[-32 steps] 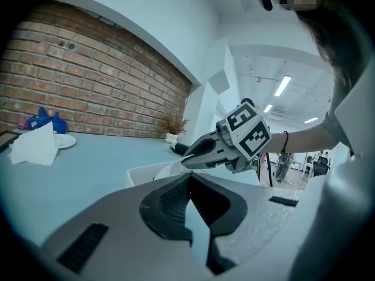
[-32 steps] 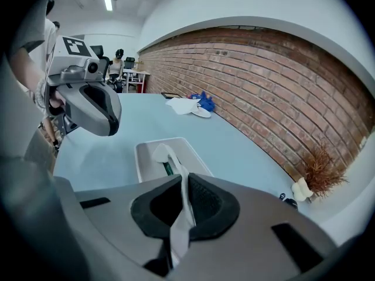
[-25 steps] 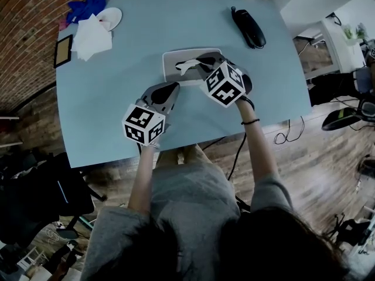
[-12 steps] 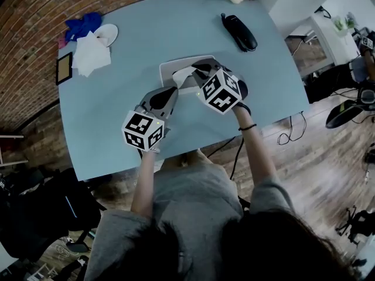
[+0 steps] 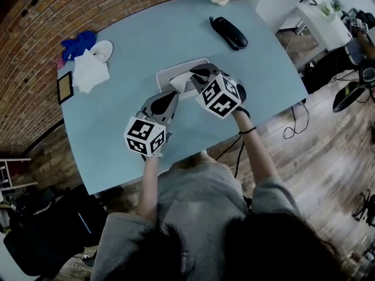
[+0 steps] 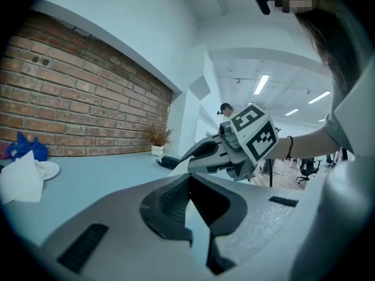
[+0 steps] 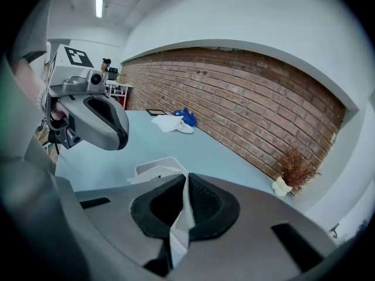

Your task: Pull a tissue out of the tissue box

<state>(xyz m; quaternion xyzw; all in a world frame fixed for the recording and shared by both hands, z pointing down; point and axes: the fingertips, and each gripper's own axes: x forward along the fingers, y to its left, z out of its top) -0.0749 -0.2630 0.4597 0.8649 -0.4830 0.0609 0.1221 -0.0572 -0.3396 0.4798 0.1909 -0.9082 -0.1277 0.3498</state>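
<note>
We close the jaws of the right gripper on the raised tip of the tissue, soft, light and easily torn, above the tissue box. The jaws of the left gripper are closed and empty.

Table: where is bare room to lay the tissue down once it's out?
Bare table runs between the tissue pile and the tissue box, and again between the box and the phone. The near left edge is free too. Crowded: the far left corner with pile, dish, blue cloth, frame, and the middle, where the right gripper clamps the tissue.
</note>
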